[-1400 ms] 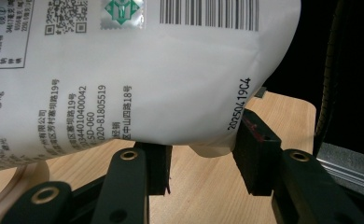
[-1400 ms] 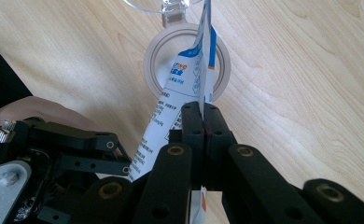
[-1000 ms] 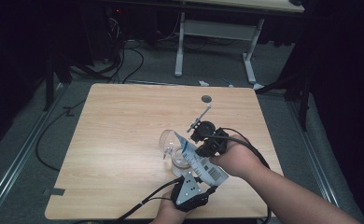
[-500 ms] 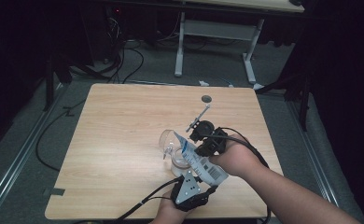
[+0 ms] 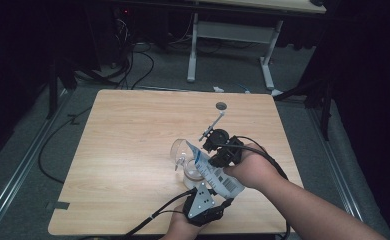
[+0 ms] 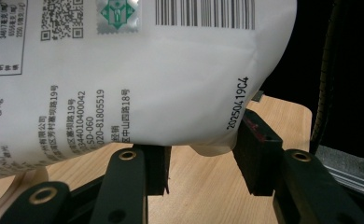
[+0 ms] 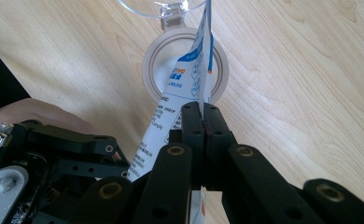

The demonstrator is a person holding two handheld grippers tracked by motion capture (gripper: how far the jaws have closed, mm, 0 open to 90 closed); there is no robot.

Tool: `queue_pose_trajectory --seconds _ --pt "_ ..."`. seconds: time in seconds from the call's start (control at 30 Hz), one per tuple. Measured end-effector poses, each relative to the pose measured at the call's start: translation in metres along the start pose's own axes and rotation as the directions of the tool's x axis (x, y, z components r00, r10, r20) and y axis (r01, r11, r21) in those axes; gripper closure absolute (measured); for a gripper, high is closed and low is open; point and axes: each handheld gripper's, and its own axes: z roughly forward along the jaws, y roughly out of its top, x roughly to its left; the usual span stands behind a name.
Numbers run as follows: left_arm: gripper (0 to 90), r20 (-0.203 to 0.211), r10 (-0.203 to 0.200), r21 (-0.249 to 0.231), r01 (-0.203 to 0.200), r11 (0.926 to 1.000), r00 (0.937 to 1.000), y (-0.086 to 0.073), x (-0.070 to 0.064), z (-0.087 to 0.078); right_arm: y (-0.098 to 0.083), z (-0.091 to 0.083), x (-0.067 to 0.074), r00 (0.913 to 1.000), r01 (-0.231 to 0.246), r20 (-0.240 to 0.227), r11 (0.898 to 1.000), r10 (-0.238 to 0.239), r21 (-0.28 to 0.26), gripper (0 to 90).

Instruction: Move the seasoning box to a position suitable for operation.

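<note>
White pouch pinched in the right gripper [image 7: 202, 122], held tilted over an open jar [image 7: 185, 70] on the table [image 5: 133, 130].

The right gripper's jaws are clamped flat on the pouch's [image 5: 214, 170] edge, and its upper corner dips over the jar's round mouth, beside the clear hinged lid [image 5: 179, 148]. The left gripper [image 6: 201, 163] sits just beneath the pouch's rounded bottom end, its jaws parted and not pressing on it, with bare table between them.
</note>
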Motion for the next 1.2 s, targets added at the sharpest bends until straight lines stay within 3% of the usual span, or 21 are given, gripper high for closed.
queue_pose_trajectory --seconds 1.2 --pt "59.0 0.002 0.003 -0.006 -0.003 1.0000 1.0000 0.0019 -0.0004 -0.0012 0.0020 -0.0007 0.0018 0.9999 0.009 0.005 1.000 -0.009 0.002 90.0"
